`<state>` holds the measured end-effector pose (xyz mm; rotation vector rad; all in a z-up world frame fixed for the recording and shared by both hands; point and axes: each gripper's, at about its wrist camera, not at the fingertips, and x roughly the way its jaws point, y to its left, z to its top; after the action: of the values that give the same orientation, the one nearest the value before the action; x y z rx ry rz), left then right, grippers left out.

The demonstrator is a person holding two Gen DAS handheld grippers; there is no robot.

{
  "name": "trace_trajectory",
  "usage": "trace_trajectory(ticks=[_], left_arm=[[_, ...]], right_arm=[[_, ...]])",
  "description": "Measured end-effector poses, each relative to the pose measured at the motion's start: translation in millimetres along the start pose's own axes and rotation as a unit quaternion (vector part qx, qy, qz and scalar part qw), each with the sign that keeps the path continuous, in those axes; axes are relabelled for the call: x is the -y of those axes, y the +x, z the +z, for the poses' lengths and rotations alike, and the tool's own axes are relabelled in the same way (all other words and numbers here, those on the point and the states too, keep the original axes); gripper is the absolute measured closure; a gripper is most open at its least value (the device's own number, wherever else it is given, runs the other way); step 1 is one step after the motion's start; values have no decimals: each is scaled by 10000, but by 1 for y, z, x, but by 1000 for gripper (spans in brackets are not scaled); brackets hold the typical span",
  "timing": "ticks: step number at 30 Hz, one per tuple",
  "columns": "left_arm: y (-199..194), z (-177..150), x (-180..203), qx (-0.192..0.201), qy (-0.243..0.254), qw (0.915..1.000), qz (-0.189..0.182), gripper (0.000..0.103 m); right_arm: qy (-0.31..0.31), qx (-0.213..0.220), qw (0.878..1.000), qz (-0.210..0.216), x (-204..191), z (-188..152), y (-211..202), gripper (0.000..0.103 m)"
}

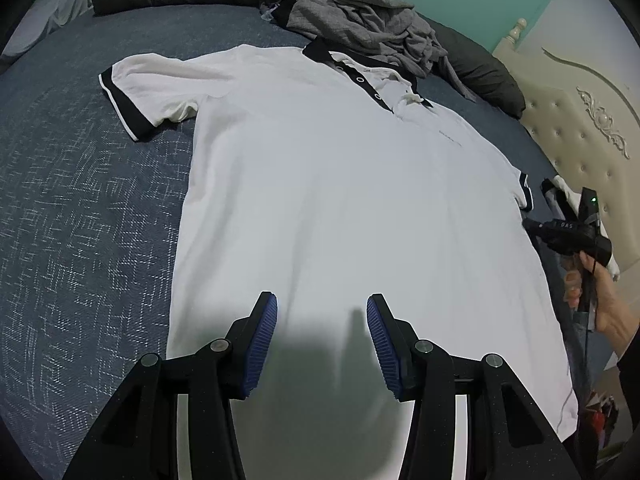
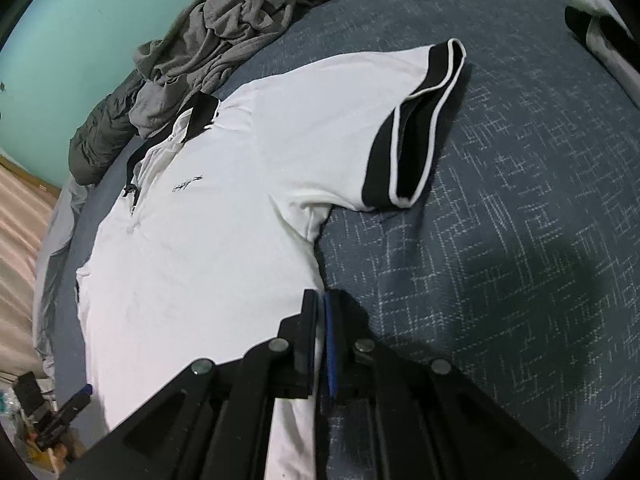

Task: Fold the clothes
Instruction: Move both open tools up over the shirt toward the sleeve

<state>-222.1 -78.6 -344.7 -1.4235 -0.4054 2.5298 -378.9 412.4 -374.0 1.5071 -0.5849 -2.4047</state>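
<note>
Right gripper [image 2: 320, 300] pinches the white polo shirt's [image 2: 208, 216] side edge, sleeve [image 2: 412, 120] straight ahead. Left gripper [image 1: 322, 306] hovers half-open over the hem, collar [image 1: 320, 50] far ahead.

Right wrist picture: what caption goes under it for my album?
Right claw shut on the side edge of a white polo shirt spread flat on a blue bedspread.

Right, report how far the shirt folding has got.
Done: the white polo shirt lies spread flat on the bed, unfolded. In hand: the right gripper is shut on its side edge; the left gripper is open over the hem. Left: every fold, and the grey clothes pile.
</note>
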Motion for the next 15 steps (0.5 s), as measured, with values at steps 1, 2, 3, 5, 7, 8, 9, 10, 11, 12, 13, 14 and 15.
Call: trace_trajectory(ticks=[1,2,3,5,7,8,9,10,11,12,13,14,15], left_arm=[[0,0,0,-2,-5,10000,-14,52],[0,0,0,2,-13,10000,-32,52],[0,1,0,10,-16,10000,-42,52],[-1,2,0,36,-11,10000,-34,52],[-2,3,-1,55,-36,10000,-38,52],[-1,3,-2,59,-61,10000,-47,52],[-1,4,-3,58,-87,9999,-54,52],[0,4,-3,57,-96,9999,-46,52],[1,4,-3,56,-86,9999,-27,52],[1,4,-2,59,-69,10000,-9,52],[1,4,-2,67,-43,10000,10,52],[1,5,-2,74,-29,10000,22,52],[1,6,-3,81,-33,10000,25,52]], right_arm=[[27,76,10000,-15,1,1,-5,97],[75,180,9998,-66,4,2,-11,96],[152,292,9994,-92,8,4,-17,96],[288,487,9983,-120,14,9,-27,94],[443,664,9966,-206,20,16,-35,84],[524,712,9959,-203,22,20,-36,70],[634,783,9947,-194,26,24,-37,56],[749,865,9932,-198,29,29,-38,52],[847,886,9923,-176,32,33,-37,50],[977,865,9914,-121,37,38,-34,50],[1087,851,9904,-108,40,43,-31,49],[1161,856,9894,-180,43,47,-28,49],[1240,884,9880,-243,47,52,-25,49]])
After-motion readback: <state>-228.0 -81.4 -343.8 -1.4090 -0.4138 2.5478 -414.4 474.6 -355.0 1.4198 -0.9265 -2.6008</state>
